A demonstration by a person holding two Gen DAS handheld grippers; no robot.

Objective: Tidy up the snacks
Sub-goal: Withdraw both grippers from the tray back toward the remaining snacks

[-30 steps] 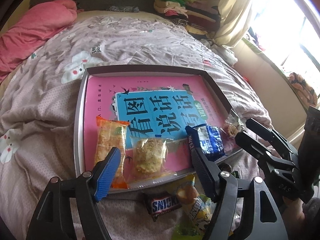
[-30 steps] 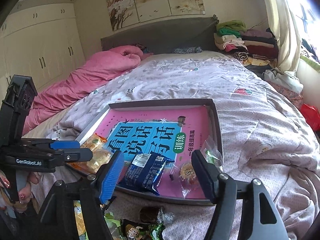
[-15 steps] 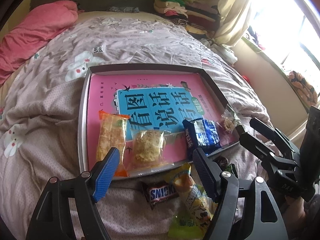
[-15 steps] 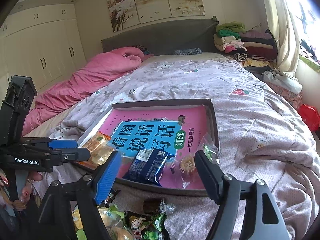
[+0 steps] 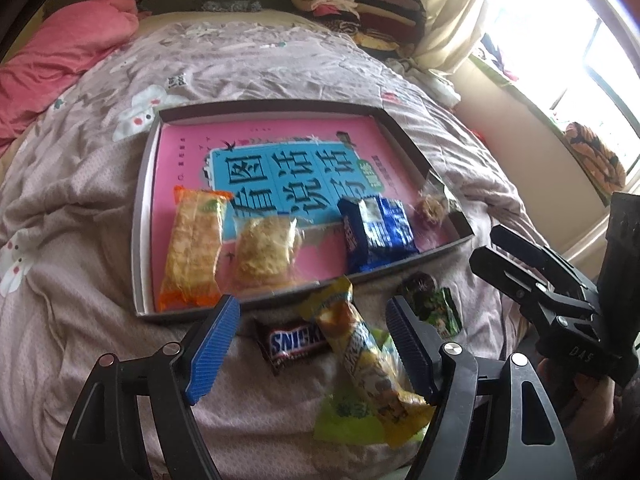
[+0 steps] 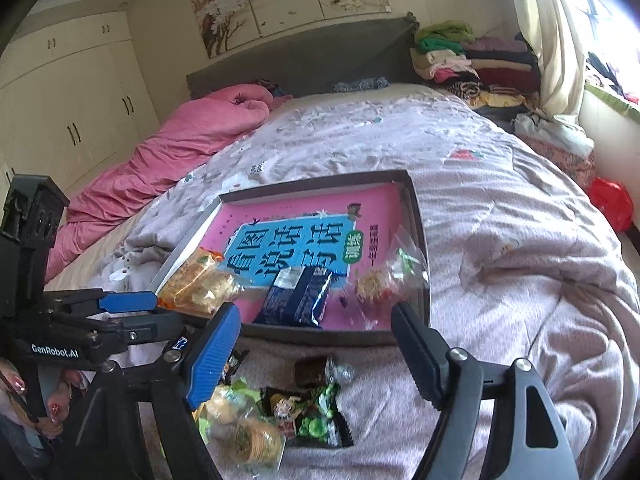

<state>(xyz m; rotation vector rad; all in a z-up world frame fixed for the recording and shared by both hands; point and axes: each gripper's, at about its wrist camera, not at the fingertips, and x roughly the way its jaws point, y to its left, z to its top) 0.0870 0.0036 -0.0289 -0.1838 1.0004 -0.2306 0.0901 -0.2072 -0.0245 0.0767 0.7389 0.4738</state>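
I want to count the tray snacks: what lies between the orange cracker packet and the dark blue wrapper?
One clear packet holding a pale yellow cake, between the orange cracker packet and the dark blue wrapper; left wrist view.

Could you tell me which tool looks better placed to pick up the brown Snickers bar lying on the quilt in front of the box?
Probably the left tool: it is open, and the brown Snickers bar lies between its blue fingers. The right tool, also open, points at a green-wrapped snack further right.

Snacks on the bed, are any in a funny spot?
Yes. The Snickers bar, a yellow snack pack and a green packet lie on the blanket outside the tray. The yellow pack's tip overlaps the tray's near rim.
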